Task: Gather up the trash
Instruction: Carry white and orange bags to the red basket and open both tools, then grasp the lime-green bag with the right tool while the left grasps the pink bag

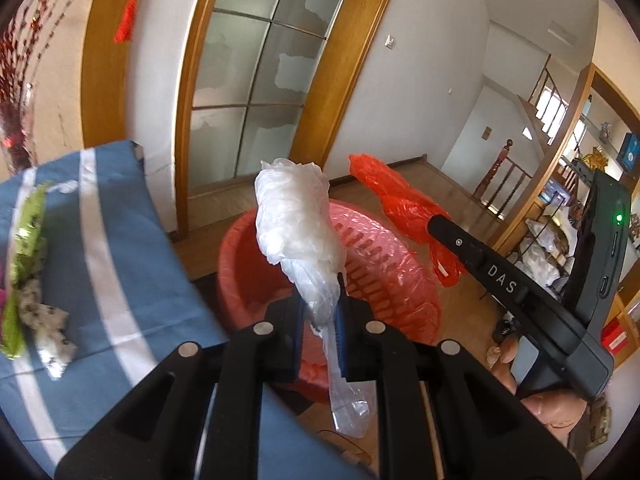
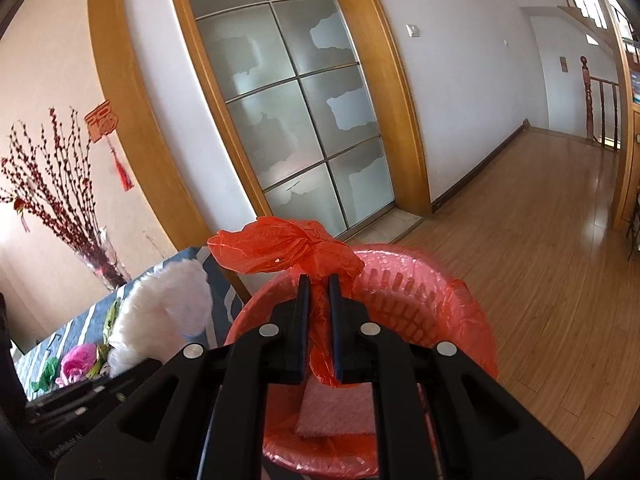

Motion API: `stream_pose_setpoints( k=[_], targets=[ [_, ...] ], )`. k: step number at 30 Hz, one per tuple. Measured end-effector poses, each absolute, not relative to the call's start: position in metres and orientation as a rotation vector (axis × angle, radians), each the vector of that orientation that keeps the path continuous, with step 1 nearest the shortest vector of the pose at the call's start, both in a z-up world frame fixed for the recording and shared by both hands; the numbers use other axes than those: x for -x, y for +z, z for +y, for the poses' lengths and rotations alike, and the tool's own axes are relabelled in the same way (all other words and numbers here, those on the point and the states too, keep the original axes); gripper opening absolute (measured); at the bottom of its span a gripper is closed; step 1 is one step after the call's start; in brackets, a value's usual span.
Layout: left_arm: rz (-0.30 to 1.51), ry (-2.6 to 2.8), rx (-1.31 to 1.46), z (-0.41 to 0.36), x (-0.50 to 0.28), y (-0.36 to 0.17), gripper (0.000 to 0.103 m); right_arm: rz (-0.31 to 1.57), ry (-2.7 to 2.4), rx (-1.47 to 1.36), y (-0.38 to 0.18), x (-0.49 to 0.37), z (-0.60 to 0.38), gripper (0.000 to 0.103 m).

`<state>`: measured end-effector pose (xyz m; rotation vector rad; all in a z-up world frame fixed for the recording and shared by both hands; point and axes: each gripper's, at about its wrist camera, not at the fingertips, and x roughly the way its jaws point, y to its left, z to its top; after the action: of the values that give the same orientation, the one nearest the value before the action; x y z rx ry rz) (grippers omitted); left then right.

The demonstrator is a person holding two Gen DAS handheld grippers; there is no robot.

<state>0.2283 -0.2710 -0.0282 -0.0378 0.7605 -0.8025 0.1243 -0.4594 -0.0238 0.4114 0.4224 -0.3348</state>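
Observation:
My left gripper (image 1: 322, 304) is shut on a crumpled clear white plastic bag (image 1: 294, 216) and holds it upright above the near rim of a red plastic bin (image 1: 240, 256). My right gripper (image 2: 319, 280) is shut on a crumpled red plastic bag (image 2: 280, 248) and holds it over the same red bin (image 2: 472, 304), lined with a red bag. In the left wrist view the right gripper (image 1: 436, 224) comes in from the right with the red bag (image 1: 400, 196). The white bag (image 2: 164, 304) shows at the left of the right wrist view.
A table with a blue, white-striped cloth (image 1: 108, 248) stands left of the bin, with green and spotted wrappers (image 1: 28, 240) on it. Pink and green scraps (image 2: 76, 362) lie there too. A vase of red branches (image 2: 100, 264) stands behind. Wooden floor (image 2: 540, 240) spreads right.

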Motion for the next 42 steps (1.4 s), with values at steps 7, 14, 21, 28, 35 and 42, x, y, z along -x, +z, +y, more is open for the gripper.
stream_pose_setpoints(
  k=[7,14,21,28,35,42],
  targets=[
    [0.820,-0.764,0.030,-0.291,-0.246,-0.054,0.037,0.473,-0.360,-0.502,-0.044,-0.126,-0.480,0.027],
    [0.810,-0.687,0.019,-0.267,-0.246,-0.057,0.053,0.480,-0.396,-0.471,-0.045,-0.117,-0.476,0.042],
    [0.739,-0.530,-0.046,-0.209,-0.235,-0.049,0.064,0.493,-0.344,-0.397,-0.036,-0.126,-0.450,0.045],
    [0.696,-0.356,-0.046,-0.126,-0.238,-0.046,0.065,0.535,-0.204,-0.324,-0.031,-0.150,-0.395,0.045],
    [0.633,-0.154,-0.036,-0.041,-0.237,-0.038,0.069,0.596,-0.049,-0.243,-0.033,-0.180,-0.329,0.045],
    [0.598,0.008,-0.055,0.018,-0.239,-0.035,0.073,0.668,0.114,-0.196,-0.039,-0.211,-0.260,0.039]
  ],
)
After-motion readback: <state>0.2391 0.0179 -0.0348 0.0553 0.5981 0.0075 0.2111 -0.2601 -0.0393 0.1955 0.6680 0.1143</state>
